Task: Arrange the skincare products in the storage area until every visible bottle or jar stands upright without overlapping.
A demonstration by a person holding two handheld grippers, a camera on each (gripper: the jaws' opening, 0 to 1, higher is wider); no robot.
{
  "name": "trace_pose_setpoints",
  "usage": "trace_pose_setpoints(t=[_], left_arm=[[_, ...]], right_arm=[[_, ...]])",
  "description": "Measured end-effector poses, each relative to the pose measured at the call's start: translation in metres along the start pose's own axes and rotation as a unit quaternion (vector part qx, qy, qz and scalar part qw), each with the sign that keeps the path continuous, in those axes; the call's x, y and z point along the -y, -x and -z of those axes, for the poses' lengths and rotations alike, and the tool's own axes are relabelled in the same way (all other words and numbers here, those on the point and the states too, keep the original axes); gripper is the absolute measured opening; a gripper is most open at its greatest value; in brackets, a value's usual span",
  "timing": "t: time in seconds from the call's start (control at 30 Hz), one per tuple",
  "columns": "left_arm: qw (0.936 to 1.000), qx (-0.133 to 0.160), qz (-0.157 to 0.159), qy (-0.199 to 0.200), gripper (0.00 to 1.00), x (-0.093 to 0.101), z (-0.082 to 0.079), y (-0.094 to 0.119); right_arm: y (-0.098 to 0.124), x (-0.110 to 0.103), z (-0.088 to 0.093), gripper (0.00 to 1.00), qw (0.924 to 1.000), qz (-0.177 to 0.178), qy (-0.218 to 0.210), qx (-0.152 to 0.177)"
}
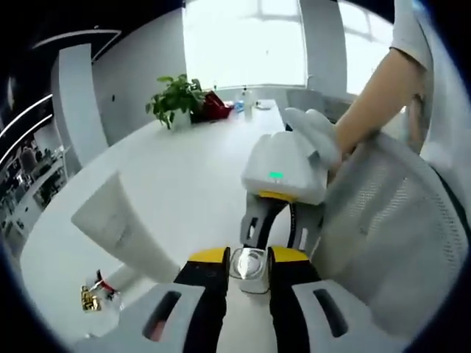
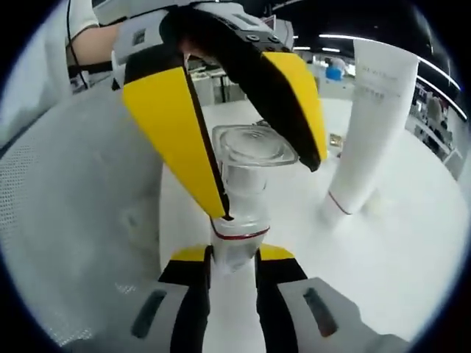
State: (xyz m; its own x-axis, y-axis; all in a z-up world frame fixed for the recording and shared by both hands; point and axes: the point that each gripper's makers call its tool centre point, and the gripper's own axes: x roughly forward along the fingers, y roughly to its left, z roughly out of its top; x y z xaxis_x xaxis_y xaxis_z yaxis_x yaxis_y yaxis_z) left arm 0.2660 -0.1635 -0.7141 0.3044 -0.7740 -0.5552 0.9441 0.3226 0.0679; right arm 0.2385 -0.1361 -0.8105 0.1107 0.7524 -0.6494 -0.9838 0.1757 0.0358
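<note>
A small bottle (image 2: 246,173) with a clear square cap, a red ring and a white body is held between both grippers. My right gripper (image 2: 234,257) is shut on its white lower body just under the red ring. My left gripper (image 1: 250,259) is shut on the clear cap (image 1: 250,266); in the right gripper view its yellow jaws come down from above on both sides of the cap. The right gripper (image 1: 278,234) enters the left gripper view from the right, held by a gloved hand. A tall white tube (image 2: 368,118) stands cap-down on the table beside the bottle.
A white mesh basket (image 1: 390,220) lies close on the right, its wall (image 2: 73,220) rising left of the bottle. The tube (image 1: 118,220) stands left of my jaws. A small gold item (image 1: 91,298) lies near it. A potted plant (image 1: 175,99) stands at the white table's (image 1: 191,169) far end.
</note>
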Motion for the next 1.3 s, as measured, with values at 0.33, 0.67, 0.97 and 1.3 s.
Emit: trace_pose_setpoints(t=[0.33,0.67,0.97,1.3], left_arm=[[1.0000,0.006,-0.005,0.000,0.30,0.001,0.000,0.010],[0.9996,0.008,-0.025,0.012,0.33,-0.008,0.011,0.022],[0.9998,0.011,-0.014,0.007,0.32,-0.002,0.008,0.015],[0.9974,-0.058,-0.041,-0.017,0.33,-0.013,0.055,0.035]], right_arm=[[-0.002,0.007,0.002,0.20,0.9991,0.018,0.035,-0.013],[-0.004,0.007,0.004,0.21,0.9990,0.020,0.034,-0.021],[-0.005,0.009,0.002,0.19,0.9988,0.024,0.038,-0.020],[-0.009,0.012,0.002,0.19,0.9984,0.024,0.042,-0.027]])
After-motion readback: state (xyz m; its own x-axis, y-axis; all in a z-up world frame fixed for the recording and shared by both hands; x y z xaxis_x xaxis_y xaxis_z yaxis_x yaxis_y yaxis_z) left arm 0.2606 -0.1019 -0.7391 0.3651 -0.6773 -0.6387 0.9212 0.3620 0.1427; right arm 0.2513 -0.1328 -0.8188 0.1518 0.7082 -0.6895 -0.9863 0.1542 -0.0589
